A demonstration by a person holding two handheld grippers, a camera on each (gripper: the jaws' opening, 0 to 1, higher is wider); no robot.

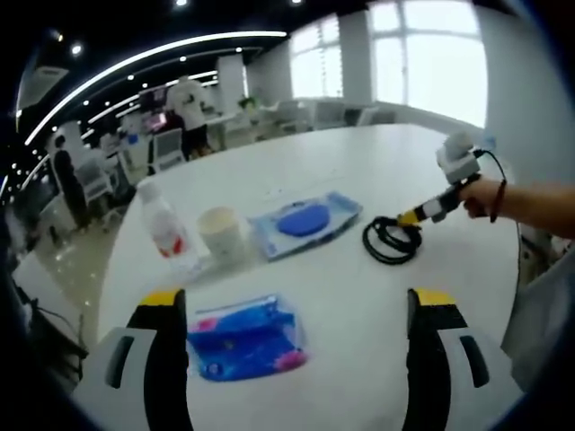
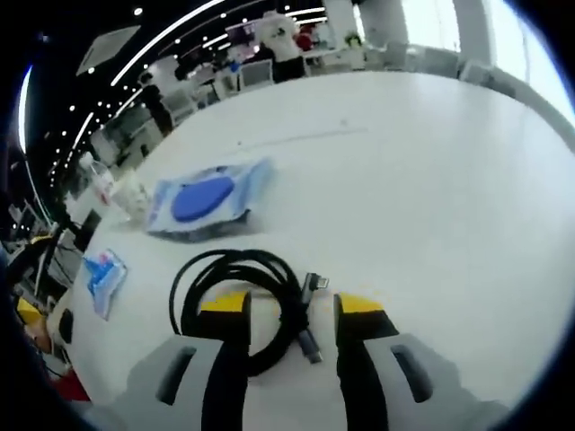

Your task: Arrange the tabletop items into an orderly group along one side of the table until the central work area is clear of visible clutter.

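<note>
White tabletop (image 2: 431, 180), office behind: our right tongs (image 2: 292, 314) open astride cable (image 2: 238, 301); left tongs (image 1: 296, 310) open, empty, by blue packet (image 1: 247, 337). Bottle (image 1: 164, 226), cup (image 1: 222, 233), pouch (image 1: 305, 220) grouped; sorting unfinished.

Behind your white round table (image 1: 359, 171) you have a person in a white shirt (image 1: 190, 112) standing among grey office chairs (image 1: 167, 147). Bright tall windows (image 1: 431, 54) and curved ceiling light strips (image 1: 135, 63) lie beyond that table.
</note>
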